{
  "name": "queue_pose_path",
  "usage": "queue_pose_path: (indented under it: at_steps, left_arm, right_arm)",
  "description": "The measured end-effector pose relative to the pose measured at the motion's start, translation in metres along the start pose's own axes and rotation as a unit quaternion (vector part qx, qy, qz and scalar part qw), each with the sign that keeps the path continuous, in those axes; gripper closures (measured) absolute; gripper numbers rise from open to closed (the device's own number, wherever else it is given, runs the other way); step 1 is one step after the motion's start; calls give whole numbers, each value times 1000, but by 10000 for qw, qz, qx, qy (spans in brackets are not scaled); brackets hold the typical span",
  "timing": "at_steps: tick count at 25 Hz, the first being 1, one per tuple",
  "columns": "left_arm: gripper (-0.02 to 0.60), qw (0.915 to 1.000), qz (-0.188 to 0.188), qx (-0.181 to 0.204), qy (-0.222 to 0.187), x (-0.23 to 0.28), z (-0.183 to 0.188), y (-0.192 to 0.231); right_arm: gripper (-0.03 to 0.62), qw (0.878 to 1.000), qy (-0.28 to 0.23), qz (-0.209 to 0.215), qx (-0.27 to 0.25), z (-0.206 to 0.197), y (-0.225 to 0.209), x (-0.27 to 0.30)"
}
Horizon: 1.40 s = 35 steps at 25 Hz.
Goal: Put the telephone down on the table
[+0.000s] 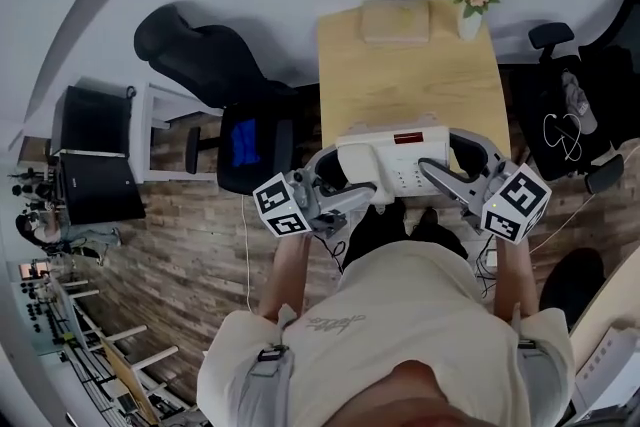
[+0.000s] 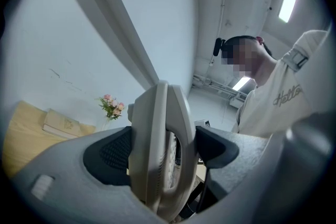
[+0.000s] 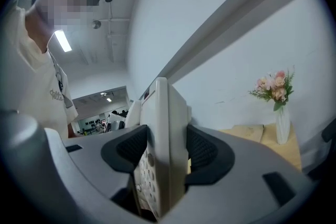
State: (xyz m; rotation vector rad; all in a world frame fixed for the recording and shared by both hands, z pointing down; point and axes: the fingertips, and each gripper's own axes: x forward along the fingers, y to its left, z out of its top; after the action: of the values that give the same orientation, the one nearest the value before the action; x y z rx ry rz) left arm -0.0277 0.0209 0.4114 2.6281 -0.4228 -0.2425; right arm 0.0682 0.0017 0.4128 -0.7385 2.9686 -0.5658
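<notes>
The left gripper and right gripper squeezed the telephone by the table edge, so a loose hold might have dropped it.

Cream T-shirt; grey, black-padded left gripper and right gripper.

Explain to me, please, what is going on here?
A person holds a white desk telephone with two hand-held grippers. The left gripper is shut on one side of it, the right gripper on the other. The telephone is at the near edge of the wooden table; whether it touches the top cannot be told.
</notes>
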Motion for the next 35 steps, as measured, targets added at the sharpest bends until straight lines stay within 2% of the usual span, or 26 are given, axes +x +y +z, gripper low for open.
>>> queue_pose_path:
  at_steps: [6,13,18,25,35]
  left_arm:
    - [201,9996,-231,-142,-29,1,19,49]
    - [202,9979,-616,-176,-83,1,66,105]
    - [201,9964,-798,-290,-42,-16,90,159]
    - [201,9936,-999,-517,-20,-22,88,190]
    - [201,9909,-858,-1028,117,-24,60,228]
  right_arm:
    - [375,9996,157,-248,6,11,-31,35]
    - [375,9979,215,-576,-178,48,-64,84]
    - [375,9964,328,-780,-49,52,-89,136]
    - [375,9934,498,-1028,110,42,-104,158]
    - [375,9884,889,-1034,668,5,-134,174]
